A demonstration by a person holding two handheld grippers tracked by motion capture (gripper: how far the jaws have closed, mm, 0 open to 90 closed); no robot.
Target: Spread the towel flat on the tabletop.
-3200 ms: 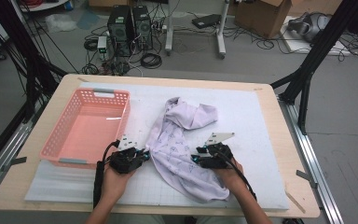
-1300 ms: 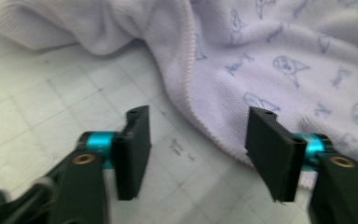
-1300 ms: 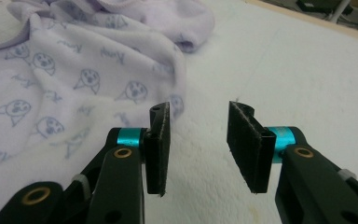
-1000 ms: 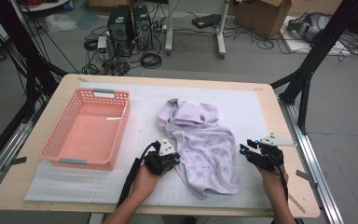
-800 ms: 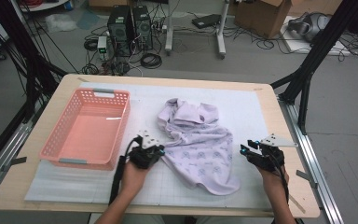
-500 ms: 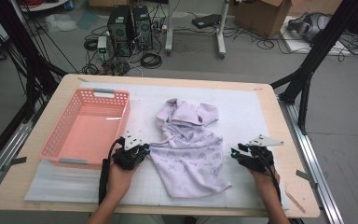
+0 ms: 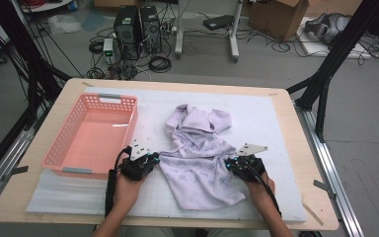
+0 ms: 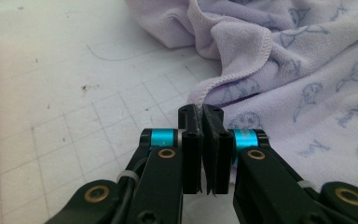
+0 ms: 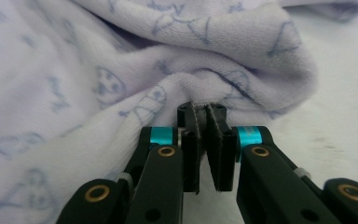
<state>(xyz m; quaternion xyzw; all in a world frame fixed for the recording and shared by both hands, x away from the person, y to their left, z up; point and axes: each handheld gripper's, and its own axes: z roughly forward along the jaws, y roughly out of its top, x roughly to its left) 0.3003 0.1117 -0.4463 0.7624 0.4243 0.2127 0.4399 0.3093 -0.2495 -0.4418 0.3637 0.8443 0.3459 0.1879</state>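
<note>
- The left gripper (image 7: 150, 161) was seen with its jaws pressed together on the hemmed left edge of the lilac garment (image 7: 200, 163), near the front edge of the tabletop (image 7: 296, 128)
- The right gripper (image 7: 232, 165) had just been closing; its jaws were clamped on a bunched fold at the garment's right edge
- The garment was spread between both grippers on the white gridded mat (image 7: 256, 113), its hood end crumpled toward the far edge
- A pink basket (image 7: 64, 153) was set by the tabletop's left edge, just beside the left gripper
</note>
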